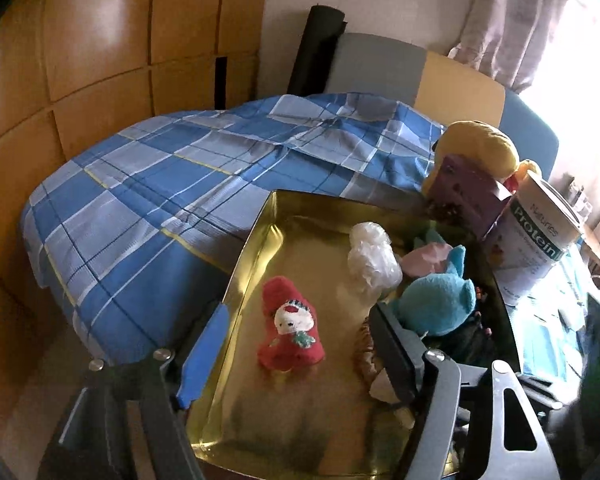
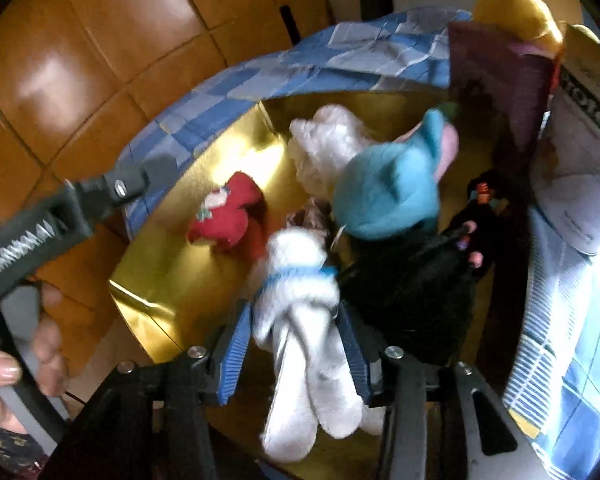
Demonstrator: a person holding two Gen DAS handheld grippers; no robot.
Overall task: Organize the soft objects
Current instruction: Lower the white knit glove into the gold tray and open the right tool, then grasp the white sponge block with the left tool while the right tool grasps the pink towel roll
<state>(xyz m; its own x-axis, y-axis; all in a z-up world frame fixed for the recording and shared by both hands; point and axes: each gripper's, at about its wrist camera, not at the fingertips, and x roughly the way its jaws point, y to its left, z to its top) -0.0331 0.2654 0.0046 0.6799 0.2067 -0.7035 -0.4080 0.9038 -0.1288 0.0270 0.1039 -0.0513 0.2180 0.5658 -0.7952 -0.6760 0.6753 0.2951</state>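
Left gripper (image 1: 300, 360), fingers apart, above the red sock (image 1: 290, 330) in the gold tray (image 1: 256, 232); right gripper (image 2: 296, 344), fingers flanking white socks (image 2: 300, 320), contact unclear

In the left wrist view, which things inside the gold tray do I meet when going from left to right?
Red sock → white plastic bag → blue plush toy, all in the gold tray.
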